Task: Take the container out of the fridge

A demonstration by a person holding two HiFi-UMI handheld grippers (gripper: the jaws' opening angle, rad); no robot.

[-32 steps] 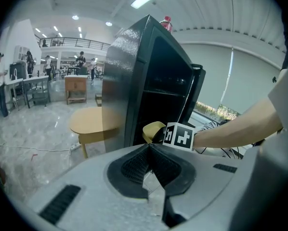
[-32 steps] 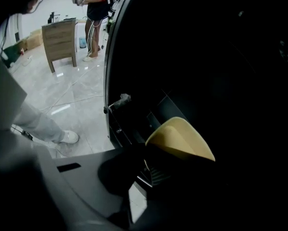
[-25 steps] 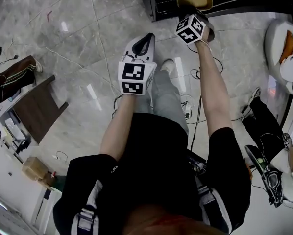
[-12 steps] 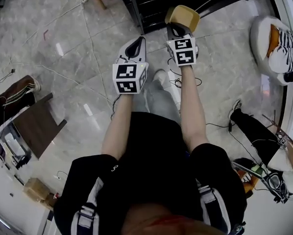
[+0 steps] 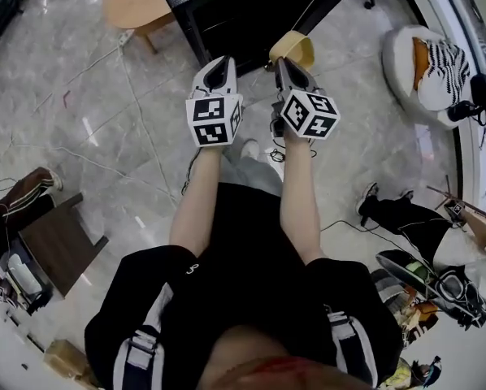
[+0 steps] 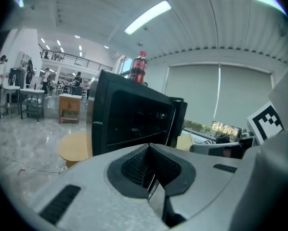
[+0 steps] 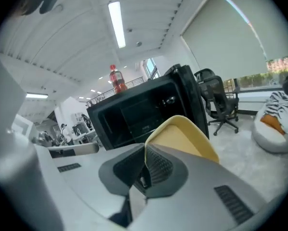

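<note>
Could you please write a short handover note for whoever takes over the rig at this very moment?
Left gripper: jaws together, empty, held up beside the right one.
Right gripper: shut on the rim of the yellow container.
Things: the container is outside the black fridge, held in the air in front of it. The fridge door looks open. A red bottle stands on top of the fridge.
Done: the container is out.
Left: probably set it down and close the door. No obvious landing spot shows in these views.
</note>
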